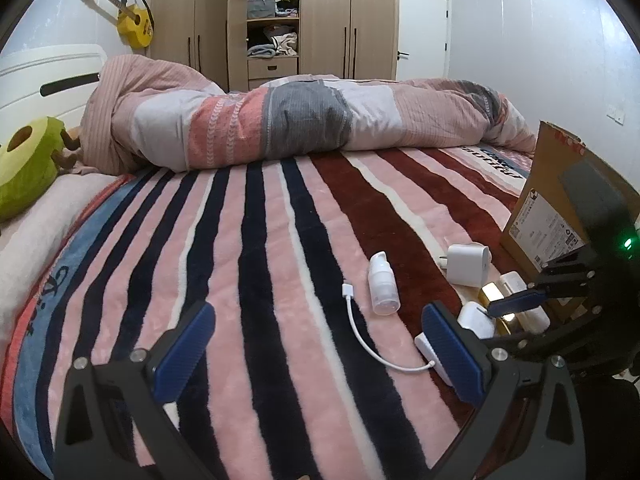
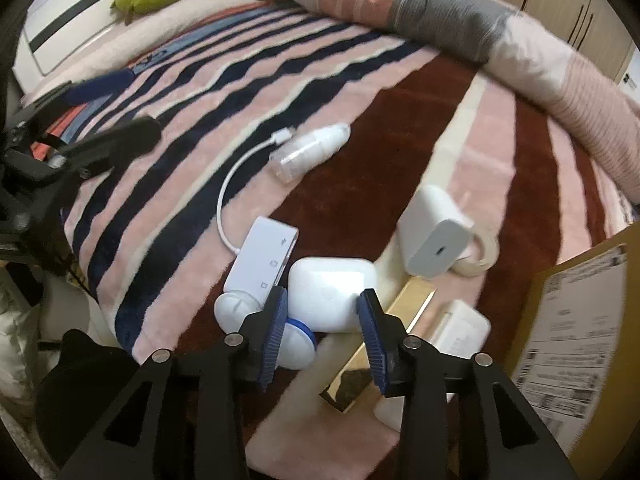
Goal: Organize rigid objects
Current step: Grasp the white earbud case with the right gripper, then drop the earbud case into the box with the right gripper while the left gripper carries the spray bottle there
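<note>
Your right gripper [image 2: 323, 312], jaws spread, brackets the white rounded plastic earbud case [image 2: 332, 294] lying just ahead between them.

You face a wooden wardrobe [image 1: 276, 20] with open shelves, a white door [image 1: 424, 32], pale walls [image 1: 532, 52] and a yellow guitar [image 1: 134, 24] hanging.

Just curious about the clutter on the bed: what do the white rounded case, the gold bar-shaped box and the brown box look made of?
White rounded case: glossy hard plastic, with soft highlights. Gold bar-shaped box: mirror-like, metallic or foil-covered; cannot tell which. Brown box: matte cardboard with a paper label.
</note>
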Action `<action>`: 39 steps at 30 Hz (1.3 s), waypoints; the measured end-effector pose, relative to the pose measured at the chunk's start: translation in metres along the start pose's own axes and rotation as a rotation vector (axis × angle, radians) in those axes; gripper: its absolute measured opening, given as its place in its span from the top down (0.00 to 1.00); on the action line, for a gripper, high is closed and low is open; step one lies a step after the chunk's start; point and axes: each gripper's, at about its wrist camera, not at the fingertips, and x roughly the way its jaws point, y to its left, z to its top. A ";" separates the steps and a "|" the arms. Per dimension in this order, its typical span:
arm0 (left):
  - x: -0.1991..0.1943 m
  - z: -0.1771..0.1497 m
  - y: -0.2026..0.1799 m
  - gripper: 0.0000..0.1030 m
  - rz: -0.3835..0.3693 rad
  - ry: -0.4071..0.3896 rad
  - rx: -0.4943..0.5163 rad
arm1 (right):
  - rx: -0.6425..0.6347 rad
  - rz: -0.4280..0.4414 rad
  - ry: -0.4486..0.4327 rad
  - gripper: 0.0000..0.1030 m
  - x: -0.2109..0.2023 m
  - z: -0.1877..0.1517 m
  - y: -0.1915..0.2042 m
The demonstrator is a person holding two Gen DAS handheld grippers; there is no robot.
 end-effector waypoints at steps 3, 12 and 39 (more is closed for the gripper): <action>0.001 0.000 0.002 0.01 0.004 0.004 -0.006 | 0.005 -0.009 0.007 0.54 0.007 0.002 -0.002; 0.007 0.001 0.004 0.01 -0.034 0.035 -0.011 | -0.051 -0.035 0.051 0.52 0.024 0.008 -0.002; 0.083 0.019 -0.032 0.49 -0.230 0.217 -0.037 | 0.147 -0.276 -0.402 0.52 -0.219 -0.019 -0.078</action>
